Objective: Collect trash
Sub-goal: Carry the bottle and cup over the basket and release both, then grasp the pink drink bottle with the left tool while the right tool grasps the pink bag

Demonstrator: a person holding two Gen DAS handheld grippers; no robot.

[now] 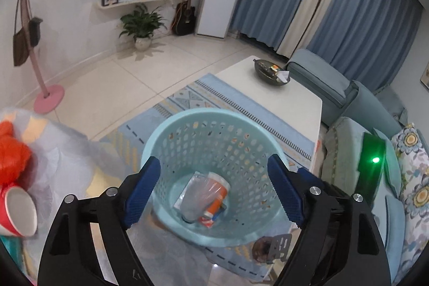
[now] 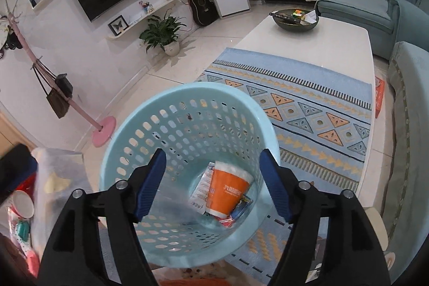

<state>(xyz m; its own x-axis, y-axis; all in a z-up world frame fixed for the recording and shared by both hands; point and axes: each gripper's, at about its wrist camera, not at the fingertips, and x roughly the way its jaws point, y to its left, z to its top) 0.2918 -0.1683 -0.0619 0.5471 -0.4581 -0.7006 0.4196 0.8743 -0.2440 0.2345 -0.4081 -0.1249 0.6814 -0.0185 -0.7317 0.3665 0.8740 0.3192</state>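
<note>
White table [image 2: 346, 44], patterned blue runner [image 2: 308, 109], basket [image 2: 120, 152], dark bowl [image 2: 295, 24]

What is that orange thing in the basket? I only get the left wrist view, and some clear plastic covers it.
Observer: The right wrist view shows it uncovered. It's an orange paper cup with white lettering, lying on its side in the basket.
Operator: Is more trash on its way in?
Observer: Not from the right gripper. It's open above the basket, with nothing between its fingers.
</note>
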